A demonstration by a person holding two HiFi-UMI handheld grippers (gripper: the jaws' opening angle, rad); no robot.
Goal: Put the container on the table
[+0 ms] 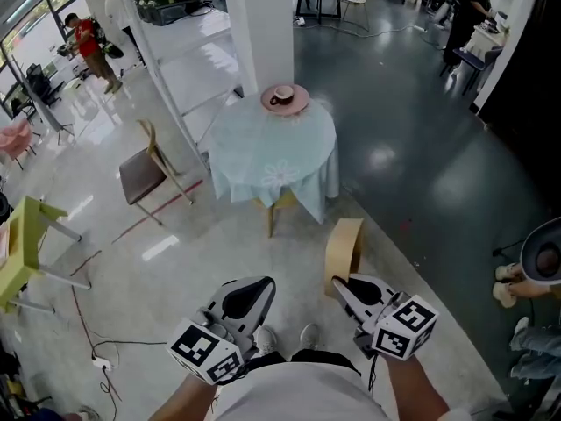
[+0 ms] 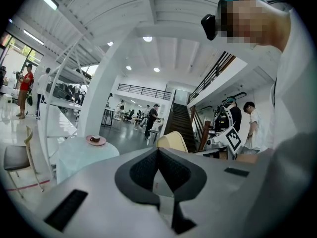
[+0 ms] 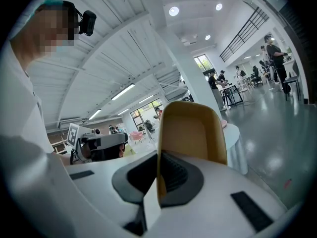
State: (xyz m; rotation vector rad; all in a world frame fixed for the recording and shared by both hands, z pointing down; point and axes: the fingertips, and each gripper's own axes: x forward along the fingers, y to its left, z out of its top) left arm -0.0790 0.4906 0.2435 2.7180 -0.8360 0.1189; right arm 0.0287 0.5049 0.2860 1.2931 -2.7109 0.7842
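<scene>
Farthest left of the round table (image 1: 263,152), well apart from it, stands a lime-yellow stool (image 1: 26,235), and nearer to the table's left side is a wooden chair (image 1: 145,172) with a brown seat. On the near side of the table, low in the head view and left of its middle, is the left gripper (image 1: 256,286). Its jaws are pressed together with nothing between them, and it points toward the table. The table itself wears a pale blue-green cloth. On its far edge lies a pink plate (image 1: 301,105) with a cup (image 1: 281,95) on it, and a white column (image 1: 263,24) rises just behind the table. To the right of the left gripper, also on the table's near side and well apart from it, is the right gripper (image 1: 344,282). Its jaws are closed tight on the thin wall of the container (image 1: 344,249). The container is a tan-yellow shell with rounded corners, held upright just beyond the jaw tips. It hangs over the floor, not on the table, slightly right of the table's middle.
</scene>
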